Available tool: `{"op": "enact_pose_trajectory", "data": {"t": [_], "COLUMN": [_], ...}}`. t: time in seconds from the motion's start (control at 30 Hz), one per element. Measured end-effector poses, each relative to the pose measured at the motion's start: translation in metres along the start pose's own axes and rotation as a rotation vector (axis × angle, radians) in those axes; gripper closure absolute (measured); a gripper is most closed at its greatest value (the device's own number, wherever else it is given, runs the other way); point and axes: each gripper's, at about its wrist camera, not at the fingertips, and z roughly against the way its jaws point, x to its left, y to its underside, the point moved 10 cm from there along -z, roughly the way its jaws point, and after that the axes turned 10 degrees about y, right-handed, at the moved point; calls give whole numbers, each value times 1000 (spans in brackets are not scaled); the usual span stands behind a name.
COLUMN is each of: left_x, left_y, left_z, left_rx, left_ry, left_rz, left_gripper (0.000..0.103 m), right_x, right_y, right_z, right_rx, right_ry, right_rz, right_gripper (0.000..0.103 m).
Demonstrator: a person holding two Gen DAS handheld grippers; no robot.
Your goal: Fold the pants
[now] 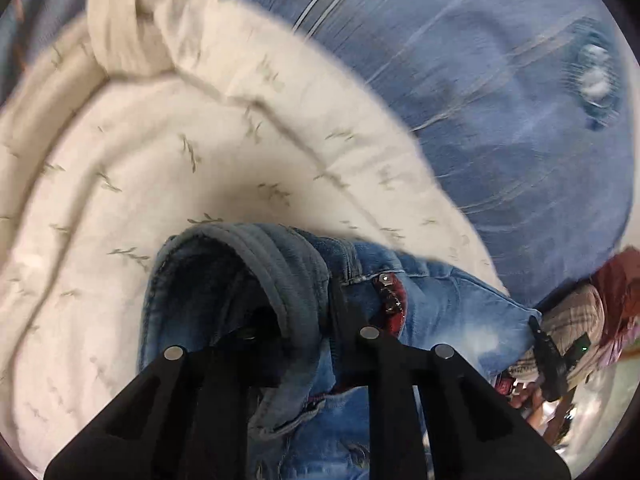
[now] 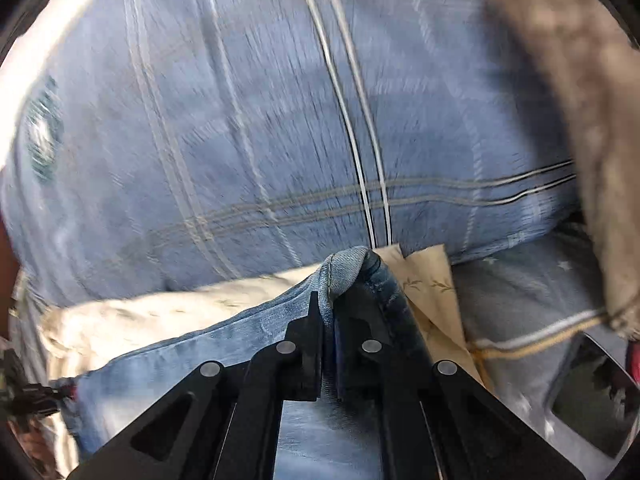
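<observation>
Blue denim pants [image 1: 440, 304] hang bunched from both grippers above a bed. In the left wrist view my left gripper [image 1: 308, 320] is shut on a thick fold of the denim near the waistband, by a red patch with studs [image 1: 390, 300]. In the right wrist view my right gripper [image 2: 329, 312] is shut on another denim edge [image 2: 348, 268], which bulges above the fingertips. The rest of the pants [image 2: 180, 360] stretches left toward the other gripper [image 2: 28, 396].
A cream quilt with a leaf print [image 1: 160, 152] lies below. A blue bedsheet with pale stripes [image 2: 280, 120] covers the bed beyond. A brownish blanket [image 2: 580, 120] lies at the right. A dark tablet-like object [image 2: 592, 400] sits at lower right.
</observation>
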Motion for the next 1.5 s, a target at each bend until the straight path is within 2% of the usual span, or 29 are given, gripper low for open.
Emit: {"op": "enact_pose_trajectory", "data": {"t": [0.1,0.17,0.33,0.47,0.6,0.67,0.77,0.83,0.9,1.0,1.07,1.1,1.2,1.27,1.37,1.43,1.5], "left_x": [-24,-37,-47,-27,14,26,32,37,39,42,44,48,54,54,56,57,61], "left_y": [14,29,83,140,189,206,220,222,224,226,226,226,223,223,219,217,215], "left_z": [38,65,108,108,89,91,111,127,142,152,153,151,136,124,112,104,97], "left_rx": [-66,-94,-116,-70,53,105,119,90,58,45,48,47,73,108,124,139,152], "left_ry": [-7,16,61,98,95,143,225,238,283,335,349,342,326,346,330,329,324], "left_rz": [-98,-150,-242,-255,-210,-177,-142,-112,-66,-1,21,27,71,117,139,160,180], "left_gripper": [89,89,88,85,81,81,75,57,44,40,34,30,29,29,29,29,29], "right_x": [-4,-14,-58,-97,-118,-123,-121,-106,-84,-53,-23,0,59,89,137,156,169], "right_y": [10,22,95,181,267,292,312,319,321,318,322,326,342,348,355,356,354], "right_z": [55,86,156,171,163,172,197,211,219,219,211,204,185,178,167,160,150], "right_rx": [-56,-83,-112,-63,61,79,51,31,11,-1,32,77,204,247,330,357,366], "right_ry": [-17,-32,-54,-11,64,73,69,11,-46,-50,-131,-208,-378,-455,-602,-649,-656], "right_rz": [-3,-14,-64,-118,-152,-172,-222,-259,-272,-256,-242,-245,-253,-257,-311,-334,-344], "right_gripper": [100,100,100,99,84,82,73,54,46,42,39,39,39,39,39,37,36]}}
